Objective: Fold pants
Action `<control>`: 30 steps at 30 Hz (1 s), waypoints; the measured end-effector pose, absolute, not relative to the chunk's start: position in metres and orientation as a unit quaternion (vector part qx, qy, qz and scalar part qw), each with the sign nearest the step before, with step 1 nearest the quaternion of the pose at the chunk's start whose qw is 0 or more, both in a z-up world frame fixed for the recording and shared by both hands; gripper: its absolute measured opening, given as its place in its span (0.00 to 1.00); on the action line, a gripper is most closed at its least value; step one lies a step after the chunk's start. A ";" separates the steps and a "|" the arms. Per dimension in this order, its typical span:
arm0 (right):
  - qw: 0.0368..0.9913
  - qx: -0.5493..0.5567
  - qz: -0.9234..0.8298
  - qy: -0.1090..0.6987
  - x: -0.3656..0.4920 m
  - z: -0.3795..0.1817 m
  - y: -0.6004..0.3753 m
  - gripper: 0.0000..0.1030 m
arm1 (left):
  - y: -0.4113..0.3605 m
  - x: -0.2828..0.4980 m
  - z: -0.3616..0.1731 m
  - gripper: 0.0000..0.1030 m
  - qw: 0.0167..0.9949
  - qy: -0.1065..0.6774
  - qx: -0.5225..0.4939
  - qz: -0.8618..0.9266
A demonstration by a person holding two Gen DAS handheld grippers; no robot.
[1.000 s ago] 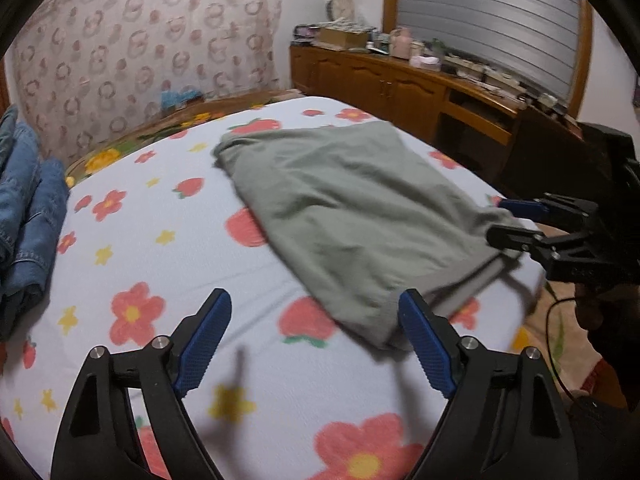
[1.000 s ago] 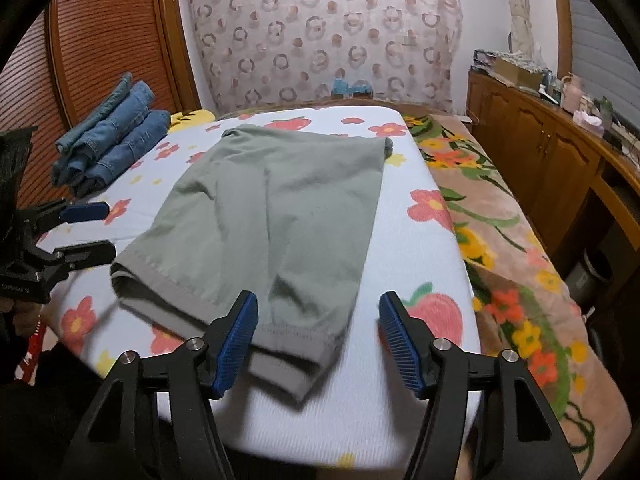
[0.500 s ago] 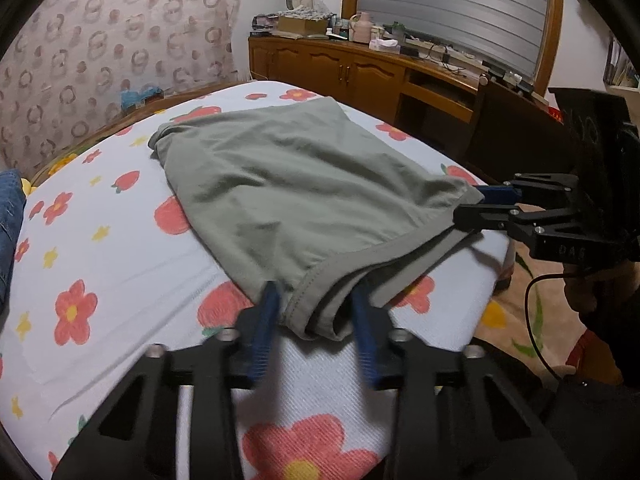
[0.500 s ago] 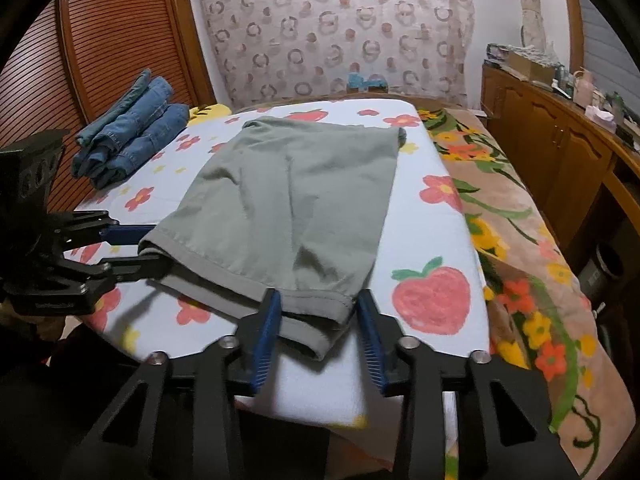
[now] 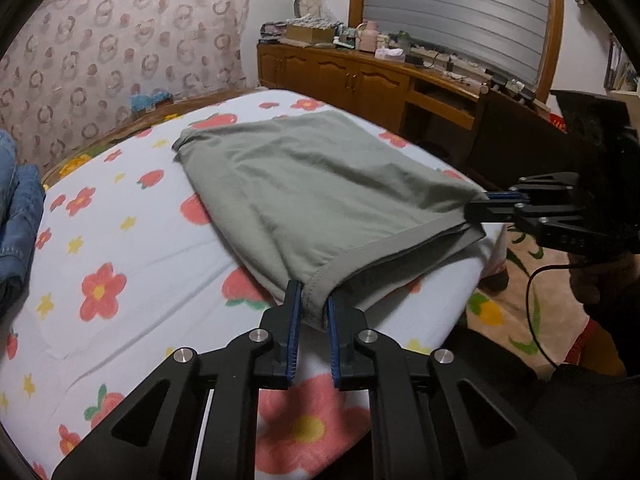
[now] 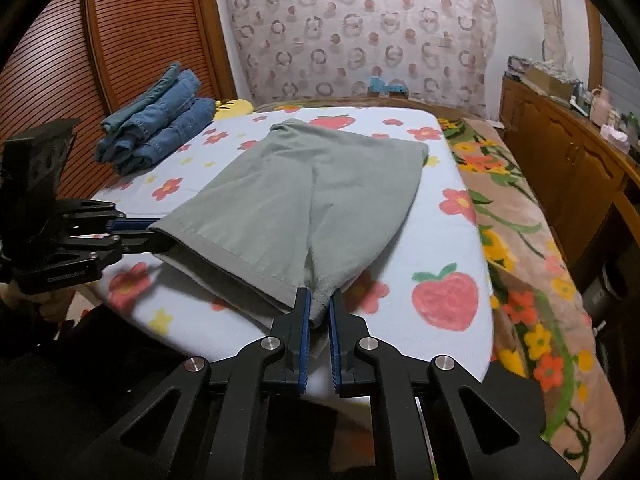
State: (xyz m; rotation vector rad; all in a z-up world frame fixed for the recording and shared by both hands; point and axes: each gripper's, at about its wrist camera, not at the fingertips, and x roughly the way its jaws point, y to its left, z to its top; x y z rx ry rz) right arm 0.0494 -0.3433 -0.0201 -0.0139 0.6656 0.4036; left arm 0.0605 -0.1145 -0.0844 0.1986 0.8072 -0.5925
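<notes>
Grey-green pants [image 5: 320, 192] lie folded in half on the flower-print bed [image 5: 120, 260], hem end toward me. In the left wrist view my left gripper [image 5: 312, 292] is closing, its blue pads pressing on the near hem corner. The right gripper [image 5: 476, 206] pinches the other hem corner at the bed's right edge. The right wrist view shows the same pants [image 6: 304, 200], with the right gripper [image 6: 319, 300] closing on its corner and the left gripper [image 6: 160, 236] gripping the far left corner. The hem hangs slightly lifted between the two.
Folded blue jeans [image 6: 156, 132] are stacked at the bed's left side, next to a slatted wooden door [image 6: 120, 40]. A brown floral blanket [image 6: 520, 240] covers the bed's right strip. A wooden dresser [image 5: 360, 80] with clutter stands beyond.
Both grippers went from wide open to clamped on the pants' two hem corners. The hem edge has lifted a little off the sheet.
</notes>
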 end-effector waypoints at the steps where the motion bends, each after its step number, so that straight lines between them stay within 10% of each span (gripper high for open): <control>1: 0.925 -0.006 0.197 0.325 0.048 -0.021 -0.343 0.08 | -0.114 0.061 -0.086 0.13 0.872 0.389 0.094 -0.282; 30: 0.931 0.016 0.197 0.308 0.038 -0.006 -0.328 0.13 | -0.103 0.063 -0.096 0.13 0.875 0.396 0.082 -0.266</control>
